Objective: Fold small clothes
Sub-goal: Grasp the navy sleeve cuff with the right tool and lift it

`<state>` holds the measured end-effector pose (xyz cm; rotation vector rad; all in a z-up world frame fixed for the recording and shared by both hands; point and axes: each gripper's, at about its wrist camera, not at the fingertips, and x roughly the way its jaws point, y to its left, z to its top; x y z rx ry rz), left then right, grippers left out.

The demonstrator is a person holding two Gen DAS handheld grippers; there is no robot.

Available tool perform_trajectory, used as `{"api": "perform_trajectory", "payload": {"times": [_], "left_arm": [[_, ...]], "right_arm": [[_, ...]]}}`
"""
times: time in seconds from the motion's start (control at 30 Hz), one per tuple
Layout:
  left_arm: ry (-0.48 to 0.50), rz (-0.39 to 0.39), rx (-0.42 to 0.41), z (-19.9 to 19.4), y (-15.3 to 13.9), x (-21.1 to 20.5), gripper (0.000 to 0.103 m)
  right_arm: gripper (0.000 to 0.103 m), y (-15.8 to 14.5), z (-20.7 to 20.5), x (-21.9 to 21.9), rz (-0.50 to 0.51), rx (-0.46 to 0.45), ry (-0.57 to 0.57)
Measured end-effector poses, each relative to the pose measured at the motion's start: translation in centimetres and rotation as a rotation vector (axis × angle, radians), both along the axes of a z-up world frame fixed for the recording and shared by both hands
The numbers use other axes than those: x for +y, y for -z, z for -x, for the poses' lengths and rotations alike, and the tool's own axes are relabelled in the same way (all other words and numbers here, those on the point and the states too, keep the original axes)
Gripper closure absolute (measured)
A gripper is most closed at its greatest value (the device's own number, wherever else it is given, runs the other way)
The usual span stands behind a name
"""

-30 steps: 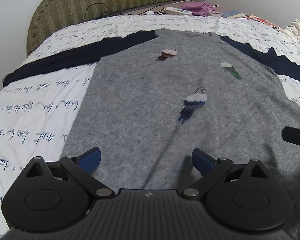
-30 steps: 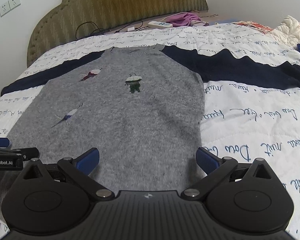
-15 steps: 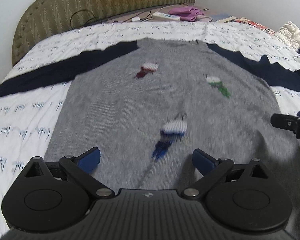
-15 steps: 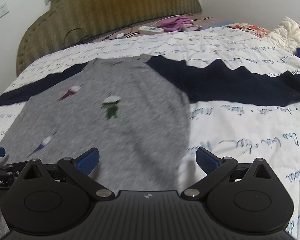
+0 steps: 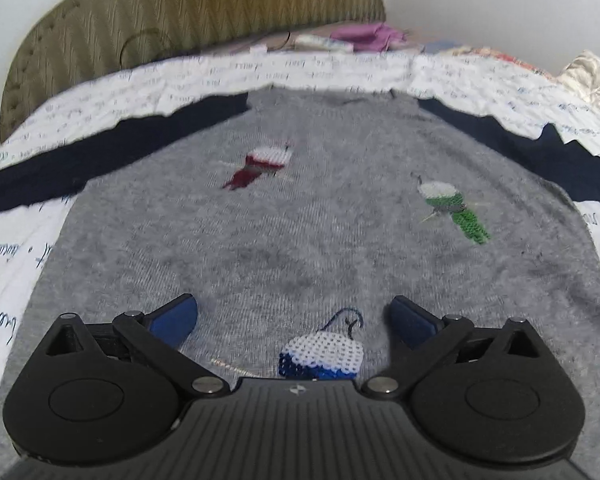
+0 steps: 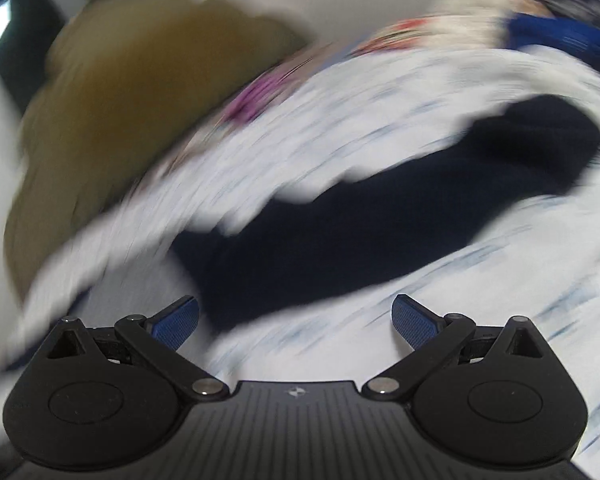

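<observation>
Fingers [image 5: 172, 316] of the left gripper [image 5: 294, 312] are spread over the grey sweater [image 5: 300, 248] lying flat on the bed [image 5: 100, 92]; the right gripper [image 6: 296, 316], also spread and empty, faces its navy sleeve [image 6: 380, 216], likely to fold it inward.

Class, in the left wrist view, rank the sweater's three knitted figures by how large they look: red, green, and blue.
1. Blue-and-white knitted figure: looks largest, but it is nearest the camera and partly hidden by the tongs.
2 and 3. Red-and-white knitted figure and green-and-white knitted figure: look alike; not ranked.
</observation>
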<state>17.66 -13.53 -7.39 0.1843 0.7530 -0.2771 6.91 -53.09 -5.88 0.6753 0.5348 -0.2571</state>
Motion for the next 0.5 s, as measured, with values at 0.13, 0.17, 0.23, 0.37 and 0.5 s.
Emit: {"api": "perform_trajectory", "payload": {"times": [0.13, 0.17, 0.23, 0.37, 0.5], "left_arm": [[0.005, 0.043, -0.016, -0.2, 0.5, 0.4, 0.000], [0.004, 0.052, -0.018, -0.2, 0.6, 0.5, 0.000], [0.003, 0.051, -0.023, -0.2, 0.6, 0.4, 0.000], [0.001, 0.052, -0.028, -0.3, 0.6, 0.3, 0.000], [0.002, 0.064, -0.027, -0.3, 0.6, 0.5, 0.000]], "right_arm": [[0.000, 0.6, 3.0, -8.4, -0.051, -0.066, 0.253], [0.000, 0.7, 3.5, -9.9, -0.055, -0.072, 0.297], [0.000, 1.1, 4.5, -12.6, -0.078, -0.082, 0.386], [0.009, 2.6, 5.7, -15.9, -0.186, -0.136, 0.450], [0.039, 3.9, 4.4, -16.6, -0.246, -0.146, 0.412]]}}
